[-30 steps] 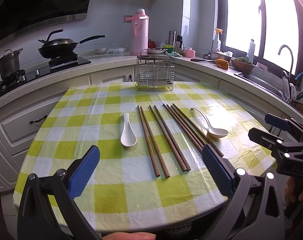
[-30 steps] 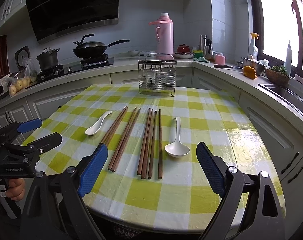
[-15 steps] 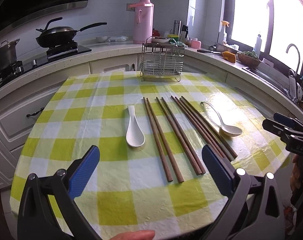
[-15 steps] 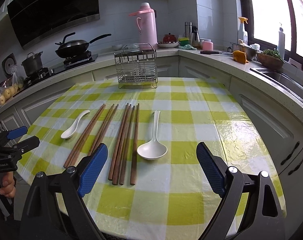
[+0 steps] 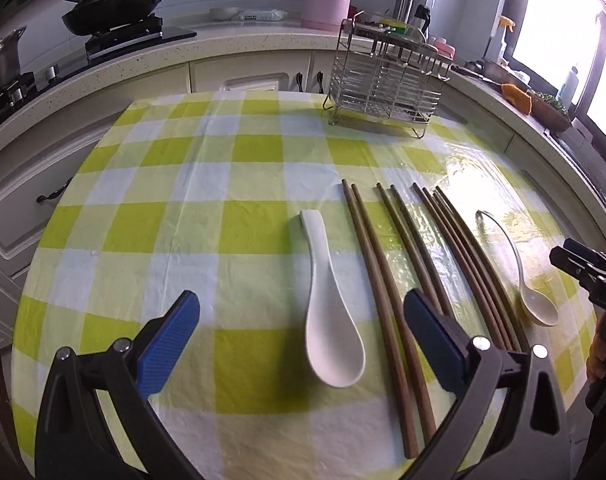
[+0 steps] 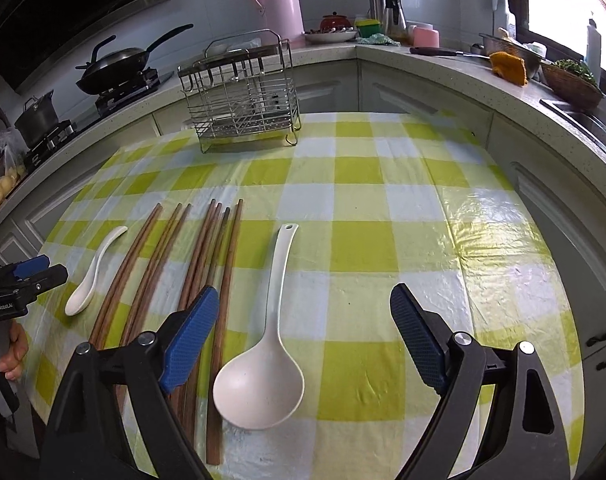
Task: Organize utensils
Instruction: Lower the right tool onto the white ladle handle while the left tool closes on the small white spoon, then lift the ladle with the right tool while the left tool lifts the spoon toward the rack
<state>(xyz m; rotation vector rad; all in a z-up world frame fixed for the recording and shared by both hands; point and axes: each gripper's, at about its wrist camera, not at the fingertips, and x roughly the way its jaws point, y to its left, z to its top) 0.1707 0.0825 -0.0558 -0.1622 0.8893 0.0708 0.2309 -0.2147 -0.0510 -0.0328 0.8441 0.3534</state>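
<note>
Several brown wooden chopsticks (image 5: pixel 387 280) (image 6: pixel 207 264) lie side by side on the checked table. A short white ceramic spoon (image 5: pixel 327 312) (image 6: pixel 91 276) rests left of them, a long-handled cream ladle spoon (image 6: pixel 267 344) (image 5: pixel 519 276) to their right. My left gripper (image 5: pixel 299 328) hangs open low over the ceramic spoon's bowl, which lies between its blue pads. Open too, my right gripper (image 6: pixel 301 328) hovers with the ladle's bowl between its fingers. A wire utensil rack (image 5: pixel 387 80) (image 6: pixel 243 100) stands at the table's far edge.
The round table (image 6: pixel 383 216) has a yellow-green checked cloth. Behind it runs a counter with a pink thermos (image 6: pixel 275 4), a wok (image 5: pixel 119 4) on the stove, a pot (image 6: pixel 37 118) and a basket of greens (image 6: pixel 571 80). A hand (image 6: pixel 13 346) holds the left gripper.
Both grippers have moved forward and down toward the table; the ceramic spoon and the ladle now sit closer, between the fingers. The utensils have not moved.
</note>
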